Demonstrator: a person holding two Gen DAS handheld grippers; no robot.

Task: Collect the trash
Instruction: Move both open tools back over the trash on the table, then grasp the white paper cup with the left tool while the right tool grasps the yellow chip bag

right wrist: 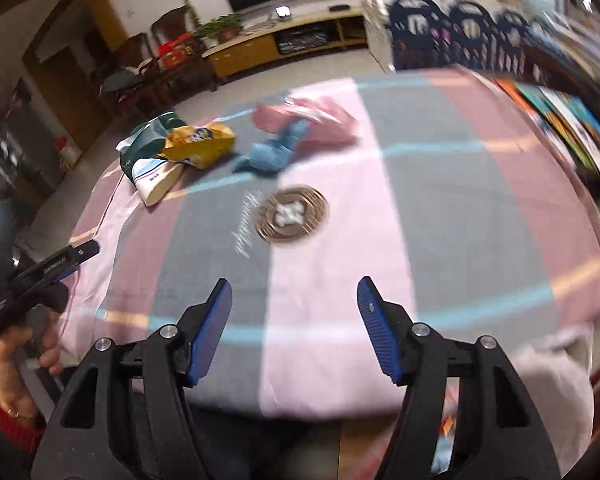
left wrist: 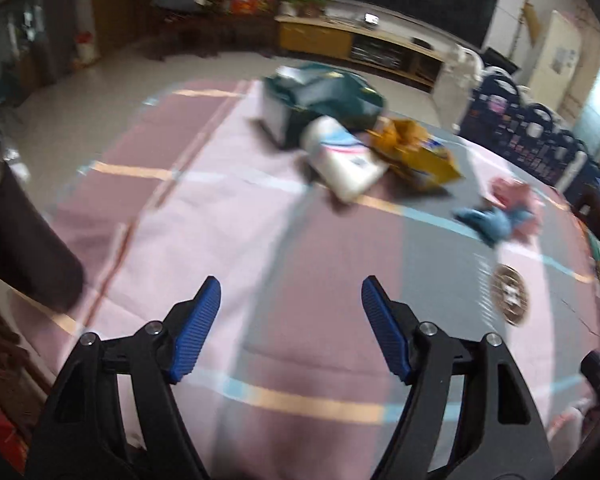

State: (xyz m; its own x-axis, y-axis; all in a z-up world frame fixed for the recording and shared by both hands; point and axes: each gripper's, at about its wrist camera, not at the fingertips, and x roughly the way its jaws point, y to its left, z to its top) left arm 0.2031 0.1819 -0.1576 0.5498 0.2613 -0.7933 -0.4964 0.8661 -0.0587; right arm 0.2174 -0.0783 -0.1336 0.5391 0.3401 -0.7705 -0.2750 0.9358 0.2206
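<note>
Both claws are open and hold nothing. The left claw [left wrist: 291,292] and the right claw [right wrist: 295,292] hang over the striped cloth [right wrist: 340,240] on the tabletop.

The landmark is the round brown badge [right wrist: 292,216] printed on the cloth. The trash lies past the badge, well apart from both claws. A blue scrap [right wrist: 272,152] and a pink scrap [right wrist: 320,118] touch each other just behind the badge. Farther off, to the badge's left in the right view, sit a yellow snack bag [right wrist: 202,144], a white packet [right wrist: 156,180] and a green bag [right wrist: 148,136], all piled together.

The pictures are blurry. A claw could miss, or pinch the cloth with the trash and drag the pile. The thin scraps could slip out.
</note>
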